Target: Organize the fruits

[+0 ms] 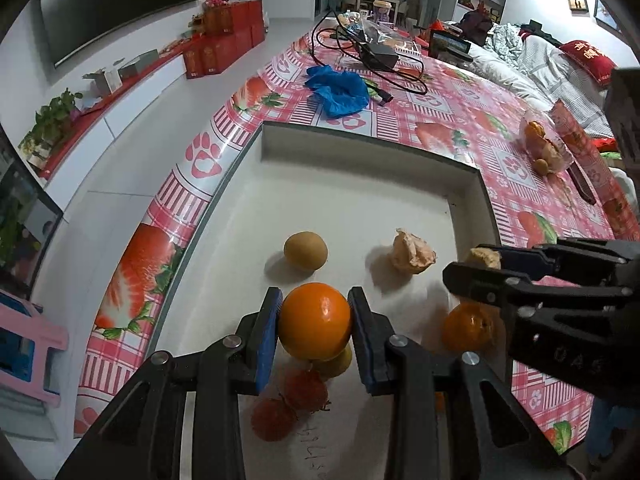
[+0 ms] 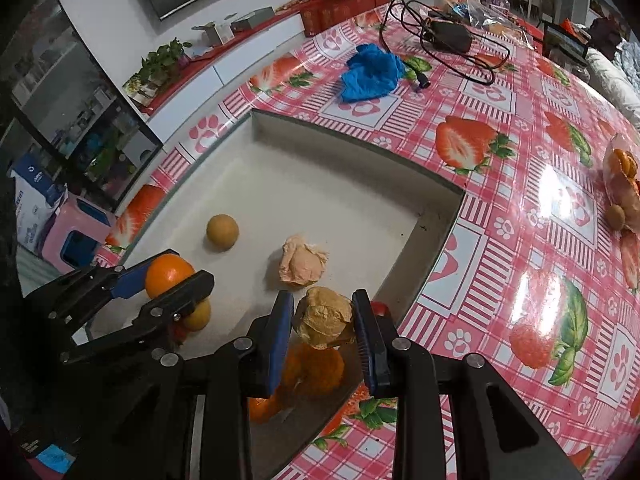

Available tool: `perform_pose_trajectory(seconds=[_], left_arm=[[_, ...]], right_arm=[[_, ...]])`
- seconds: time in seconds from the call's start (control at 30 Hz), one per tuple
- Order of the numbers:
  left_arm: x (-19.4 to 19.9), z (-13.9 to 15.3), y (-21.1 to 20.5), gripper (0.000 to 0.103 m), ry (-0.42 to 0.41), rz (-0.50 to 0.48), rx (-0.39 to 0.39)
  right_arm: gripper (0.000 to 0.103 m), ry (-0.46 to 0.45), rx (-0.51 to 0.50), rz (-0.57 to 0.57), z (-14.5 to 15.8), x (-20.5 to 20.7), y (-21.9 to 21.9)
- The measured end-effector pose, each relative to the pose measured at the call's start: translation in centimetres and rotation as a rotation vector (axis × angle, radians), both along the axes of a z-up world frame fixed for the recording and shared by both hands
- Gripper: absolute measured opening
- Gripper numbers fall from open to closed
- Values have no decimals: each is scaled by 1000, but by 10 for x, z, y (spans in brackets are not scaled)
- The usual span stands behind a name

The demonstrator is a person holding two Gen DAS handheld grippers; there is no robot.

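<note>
My left gripper (image 1: 315, 322) is shut on an orange (image 1: 315, 321) and holds it over the white tray (image 1: 352, 184); it also shows in the right wrist view (image 2: 170, 278). My right gripper (image 2: 324, 320) is shut on a papery husk fruit (image 2: 325, 317), near the tray's right side. In the tray lie a brown round fruit (image 1: 305, 251), a second husk fruit (image 1: 412, 256), two red lychees (image 1: 288, 402), a yellow fruit (image 1: 334, 364) under the held orange, and another orange (image 1: 466, 328) below the right gripper.
The tray sits on a table with a pink strawberry-print cloth (image 2: 500, 216). A blue cloth (image 1: 339, 89), black cables and an adapter (image 1: 380, 56) lie at the far end. A bag with more fruit (image 1: 548, 148) lies at the right.
</note>
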State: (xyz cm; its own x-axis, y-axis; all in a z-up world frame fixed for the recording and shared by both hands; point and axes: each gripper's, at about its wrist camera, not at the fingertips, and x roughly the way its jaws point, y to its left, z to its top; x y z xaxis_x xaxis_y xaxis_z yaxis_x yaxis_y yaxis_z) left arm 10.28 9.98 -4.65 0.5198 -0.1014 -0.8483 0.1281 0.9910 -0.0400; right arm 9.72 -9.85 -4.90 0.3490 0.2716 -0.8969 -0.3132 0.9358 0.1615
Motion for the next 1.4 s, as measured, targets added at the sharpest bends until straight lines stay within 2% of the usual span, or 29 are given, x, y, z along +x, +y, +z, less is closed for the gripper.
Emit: perform_pose_trajectory(seconds=[0.07,0.13,0.2,0.23,0.3,0.37,0.47,0.53,0.6,0.63,0.67,0.73,0.9,1.0,1.13,1.4], left_arm=[[-1,1,0,37,-8,1,6],[-3,3,-2,41,-20,-6,8],[-7,6,-3,56,-38,-10,11],[-8,8,-3,59,-53,-1,23],[-10,11,0,72,-67,10,20],[-11,14,3,79,-68,22,2],[-14,17,6,81,-57,37,-5],[-17,20,8,83,-59,41,-10],[-20,22,8,89,-60,36,-18],[-22,23,8,90,-60,35,-19],[-24,24,7,91,-58,32,-18],[-27,25,4,103,-45,24,-14],[-35,27,-4,103,-39,-4,-1],[-41,29,-7,103,-41,-8,13],[-49,32,-12,103,-44,-14,47],[-60,35,-18,103,-30,-14,76]], right_arm=[[32,3,-6,3,-2,0,1],[32,11,-8,-1,-3,0,1],[34,19,-3,-9,-3,1,-1],[42,18,-1,-16,-2,0,-3],[46,4,-3,-28,2,-1,-6],[46,4,-2,-31,6,-1,-8],[49,-7,-16,-32,13,-5,-10],[63,-22,-41,-44,16,-7,-10],[71,-30,-43,-56,19,-9,-14],[81,-28,-24,-59,22,-11,-17],[85,-31,-18,-64,24,-13,-19],[86,-43,-24,-68,29,-15,-20],[86,-54,-23,-56,39,-23,-18],[103,-58,-22,-55,44,-28,-17],[103,-62,-27,-37,48,-33,-15],[103,-88,-103,4,51,-47,-3]])
